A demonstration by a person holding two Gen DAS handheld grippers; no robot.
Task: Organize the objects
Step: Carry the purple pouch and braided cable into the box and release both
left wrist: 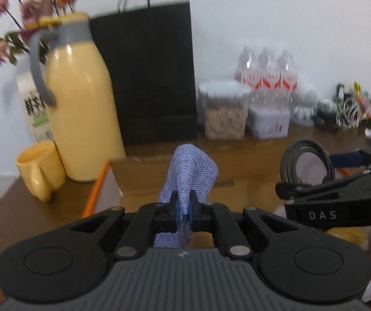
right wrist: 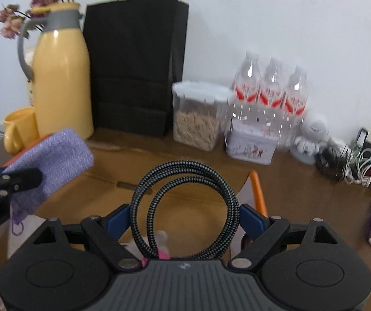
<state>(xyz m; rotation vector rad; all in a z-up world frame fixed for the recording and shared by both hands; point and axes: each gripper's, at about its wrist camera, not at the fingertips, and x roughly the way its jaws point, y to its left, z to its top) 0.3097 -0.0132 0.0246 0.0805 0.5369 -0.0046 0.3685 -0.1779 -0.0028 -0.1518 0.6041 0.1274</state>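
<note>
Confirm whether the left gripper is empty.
No: the left gripper is shut on a purple pouch, which sticks up between its fingers.

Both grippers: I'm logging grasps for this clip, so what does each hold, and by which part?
Left gripper pinches the purple fabric pouch near its lower middle. Right gripper holds the coiled braided cable across the coil's sides.

My right gripper holds a coiled braided cable between wide-set jaws. Beyond the coil stands the black paper bag; left of it, a purple pouch.
</note>
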